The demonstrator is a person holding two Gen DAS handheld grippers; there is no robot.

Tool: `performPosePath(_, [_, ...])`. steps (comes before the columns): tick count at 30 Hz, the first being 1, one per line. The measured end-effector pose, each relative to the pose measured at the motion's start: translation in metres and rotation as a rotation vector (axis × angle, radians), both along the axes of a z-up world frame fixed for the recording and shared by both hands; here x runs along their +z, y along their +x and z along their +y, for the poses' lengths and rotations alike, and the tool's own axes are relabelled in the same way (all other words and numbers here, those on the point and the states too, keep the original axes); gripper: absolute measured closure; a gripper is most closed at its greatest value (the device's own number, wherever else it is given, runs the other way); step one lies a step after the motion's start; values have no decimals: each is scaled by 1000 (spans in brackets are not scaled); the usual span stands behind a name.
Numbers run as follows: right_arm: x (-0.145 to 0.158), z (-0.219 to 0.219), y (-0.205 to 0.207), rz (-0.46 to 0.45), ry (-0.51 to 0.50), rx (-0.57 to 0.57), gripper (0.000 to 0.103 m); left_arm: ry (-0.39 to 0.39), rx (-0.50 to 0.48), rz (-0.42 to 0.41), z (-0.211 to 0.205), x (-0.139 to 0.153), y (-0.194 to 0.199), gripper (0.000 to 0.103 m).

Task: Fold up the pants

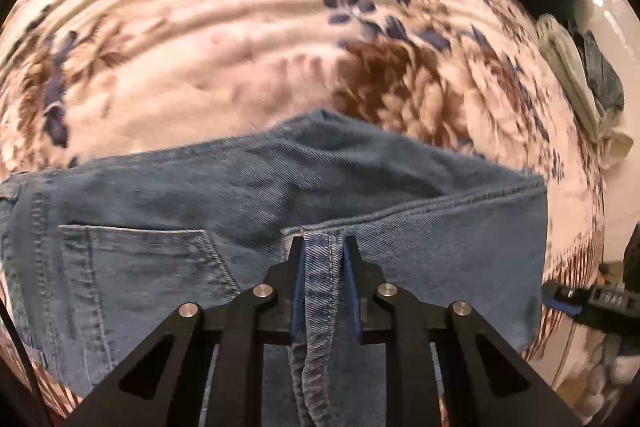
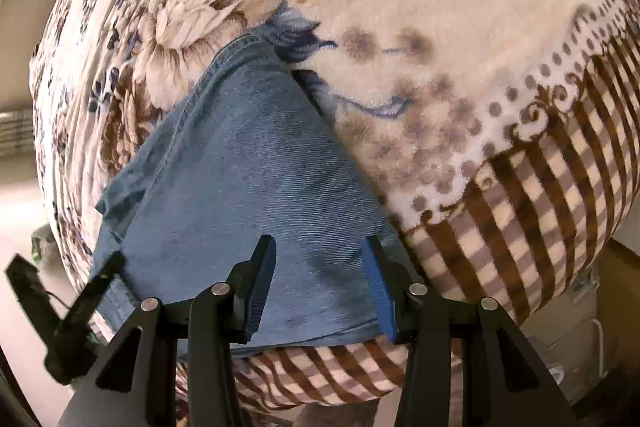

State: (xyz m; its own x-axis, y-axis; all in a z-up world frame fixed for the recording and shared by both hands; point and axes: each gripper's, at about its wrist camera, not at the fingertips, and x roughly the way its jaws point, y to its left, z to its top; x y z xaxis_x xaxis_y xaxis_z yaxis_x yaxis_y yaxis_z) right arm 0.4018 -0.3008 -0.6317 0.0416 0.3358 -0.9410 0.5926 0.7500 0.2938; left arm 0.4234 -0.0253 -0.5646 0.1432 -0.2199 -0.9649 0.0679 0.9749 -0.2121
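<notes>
My left gripper [image 1: 323, 241] is pinched tight on a stitched seam fold of the jeans [image 1: 240, 195], which lie on the floral blanket [image 1: 200, 27]. The denim looks heavy, limp and grippy, so I'd hold thick hems. My right gripper [image 2: 320, 259] hangs half spread over the cloth, gripping nothing.

Both wrist views look steeply down, close over the bed [image 1: 200, 67]. Both show the jeans [image 1: 360, 187]; the right gripper [image 1: 560, 301] enters the left view's right edge.
</notes>
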Motion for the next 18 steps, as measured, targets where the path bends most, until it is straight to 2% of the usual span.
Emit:
performPosePath(4, [-7,-2,-6,13,6,-2,55,29,44,40,7,-29,9,87])
performPosePath(6, [-7,-7,-12,20,2,-18,55,63,12,39,2,-32,8,84])
performPosePath(8, [-7,-12,-21,28,-2,-22,55,67,25,44,1,-25,8,78])
performPosePath(9, [-9,-14,-28,37,-3,-18,55,74,50,52,5,-16,3,72])
performPosePath(13, [-38,-17,-60,129,18,25,55,69,83,46,14,-3,-24,68])
performPosePath(15, [-49,-19,-72,167,22,21,50,106,61,76,14,-15,-43,68])
performPosePath(18, [-45,-22,-71,188,25,5,50,119,59,118,22,-28,-65,66])
